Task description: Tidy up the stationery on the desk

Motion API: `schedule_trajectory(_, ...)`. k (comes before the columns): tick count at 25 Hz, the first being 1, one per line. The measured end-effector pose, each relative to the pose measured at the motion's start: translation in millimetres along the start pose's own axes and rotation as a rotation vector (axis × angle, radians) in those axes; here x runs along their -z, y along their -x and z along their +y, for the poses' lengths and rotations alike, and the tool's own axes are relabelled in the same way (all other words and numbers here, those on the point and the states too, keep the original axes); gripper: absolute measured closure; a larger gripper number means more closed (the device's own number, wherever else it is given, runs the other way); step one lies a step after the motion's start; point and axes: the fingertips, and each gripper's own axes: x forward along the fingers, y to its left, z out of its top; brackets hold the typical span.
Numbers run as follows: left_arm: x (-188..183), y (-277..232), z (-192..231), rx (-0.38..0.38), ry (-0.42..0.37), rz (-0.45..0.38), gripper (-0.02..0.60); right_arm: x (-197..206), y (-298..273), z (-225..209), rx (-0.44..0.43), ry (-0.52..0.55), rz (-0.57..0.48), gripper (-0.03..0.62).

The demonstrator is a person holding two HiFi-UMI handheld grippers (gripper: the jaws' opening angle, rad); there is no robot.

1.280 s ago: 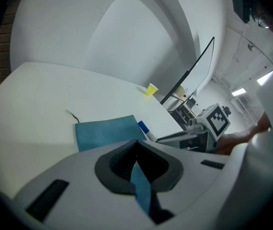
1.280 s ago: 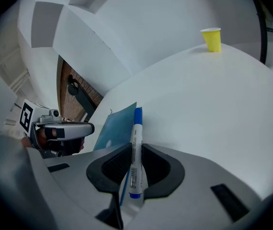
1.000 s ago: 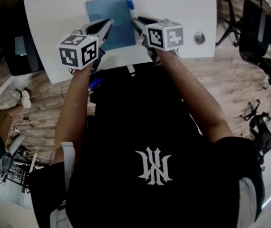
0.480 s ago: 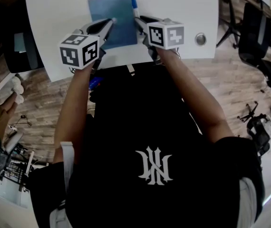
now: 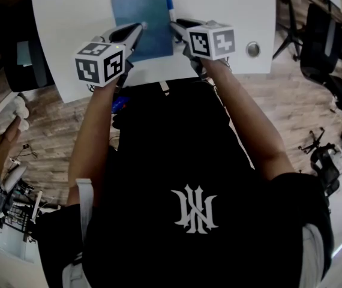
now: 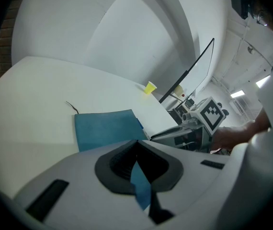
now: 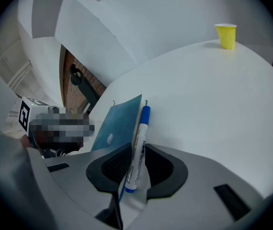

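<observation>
A blue notebook (image 5: 142, 21) lies on the white desk (image 5: 69, 17), between my two grippers. My left gripper (image 5: 137, 28) is shut on its near left edge; a blue strip of the cover (image 6: 140, 183) runs between the jaws in the left gripper view. A white marker with a blue cap (image 7: 138, 147) lies along the notebook's right edge (image 7: 119, 121). My right gripper (image 5: 174, 26) is shut on the marker, with the notebook's edge pressed against it. The blue cap (image 5: 169, 5) points away from me.
A yellow paper cup (image 7: 226, 35) stands far back on the desk. A round metal grommet (image 5: 253, 48) sits at the desk's right. Office chairs (image 5: 318, 35) stand on the wooden floor to the right. A person's gloved hand (image 5: 12, 110) shows at the left edge.
The notebook and both grippers have shifted slightly right and away from me over the last second. The right gripper's marker cube has tilted a little.
</observation>
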Motion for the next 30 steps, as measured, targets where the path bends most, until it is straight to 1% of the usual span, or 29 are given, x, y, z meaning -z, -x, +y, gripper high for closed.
schedule_trajectory(10,-0.3,-1.0,2.0,-0.003,0.003,0.000,0.577,-1.7,1.4,2.0,-0.048,-0.011,-0.009,0.505)
schedule_trajectory(14,0.8,-3.0,-1.6,-0.001,0.000,0.003,0.577,-1.1,3.4,3.0,-0.048,-0.010,-0.017,0.505)
schedule_trajectory(20,-4.3,-0.6,-5.8,0.000,-0.003,-0.015,0.577,-5.1,10.1,3.2,-0.031,0.030,-0.024,0.505)
schedule_trajectory(24,-20.6,6.8,-14.5,-0.012,-0.026,-0.055,0.577,-17.6,25.2,7.0,-0.032,0.074,-0.057,0.505)
schedule_trajectory(28,-52.0,25.6,-26.7,-0.024,-0.044,-0.136,0.577,-45.4,47.8,24.3,-0.055,0.208,-0.115,0.505)
schedule_trajectory(30,-72.5,40.4,-35.3,-0.035,-0.064,-0.190,0.577,-65.3,63.3,37.0,-0.092,0.252,-0.166,0.506)
